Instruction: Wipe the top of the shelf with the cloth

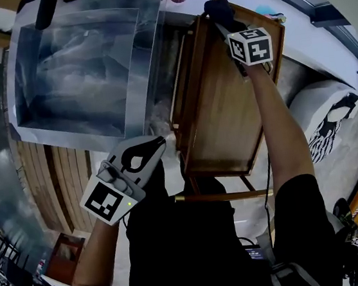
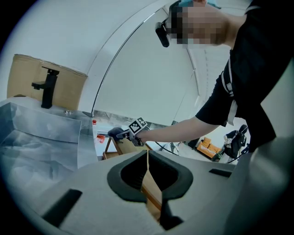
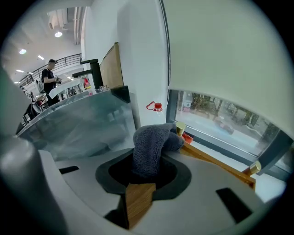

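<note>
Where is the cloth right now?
In the head view, the cloth is at the upper right, pinched in the right gripper at the far end of the wooden shelf, right of the metal sink.

Head view looks steeply down; both gripper views sit low, close; all share the shelf (image 1: 216,102).

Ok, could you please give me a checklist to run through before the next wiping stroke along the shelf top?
1. Cloth clamped in the right tool: ok.
2. Cloth sits at the far end of the shelf top: ok.
3. Cloth pressed flat on the wood: cannot tell.
4. Wood along the stroke path bare of things: ok.
5. Left tool, jaws together by the near corner, actually steadying the shelf: cannot tell.
</note>
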`<state>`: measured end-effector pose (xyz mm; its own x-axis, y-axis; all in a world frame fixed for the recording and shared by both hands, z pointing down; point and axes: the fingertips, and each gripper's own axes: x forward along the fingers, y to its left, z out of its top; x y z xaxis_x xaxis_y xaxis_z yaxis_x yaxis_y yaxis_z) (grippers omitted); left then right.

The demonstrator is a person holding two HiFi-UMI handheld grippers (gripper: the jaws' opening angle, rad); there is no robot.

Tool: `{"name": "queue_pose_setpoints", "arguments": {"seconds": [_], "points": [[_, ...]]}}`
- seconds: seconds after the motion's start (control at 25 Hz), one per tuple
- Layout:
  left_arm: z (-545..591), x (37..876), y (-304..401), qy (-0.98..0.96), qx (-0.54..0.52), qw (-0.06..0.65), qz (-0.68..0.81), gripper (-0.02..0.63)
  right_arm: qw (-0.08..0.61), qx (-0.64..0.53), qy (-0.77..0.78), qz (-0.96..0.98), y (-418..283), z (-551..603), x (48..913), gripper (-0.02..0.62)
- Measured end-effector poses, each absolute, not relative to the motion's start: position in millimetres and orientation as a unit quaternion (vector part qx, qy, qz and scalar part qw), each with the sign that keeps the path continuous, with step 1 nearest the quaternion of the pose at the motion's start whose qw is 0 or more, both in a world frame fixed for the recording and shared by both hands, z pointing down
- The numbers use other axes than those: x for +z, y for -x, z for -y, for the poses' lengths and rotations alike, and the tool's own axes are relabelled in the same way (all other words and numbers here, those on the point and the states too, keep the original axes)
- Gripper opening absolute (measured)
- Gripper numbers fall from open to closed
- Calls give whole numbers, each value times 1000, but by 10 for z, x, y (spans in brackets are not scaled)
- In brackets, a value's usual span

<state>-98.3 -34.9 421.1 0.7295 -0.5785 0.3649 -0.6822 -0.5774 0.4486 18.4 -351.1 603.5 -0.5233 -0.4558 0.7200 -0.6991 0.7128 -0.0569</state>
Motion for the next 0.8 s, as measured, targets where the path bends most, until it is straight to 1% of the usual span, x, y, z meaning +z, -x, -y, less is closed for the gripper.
{"name": "queue_pose_setpoints", "arguments": {"seconds": [0.28, 0.8], "points": [[317, 4277, 957, -883, 89, 299, 350, 28, 369, 170, -331, 852, -133, 3526, 6098, 89], [262, 4222, 886, -894, 87, 294, 326, 28, 396, 164, -294, 854, -182, 2809, 6187, 89]]}}
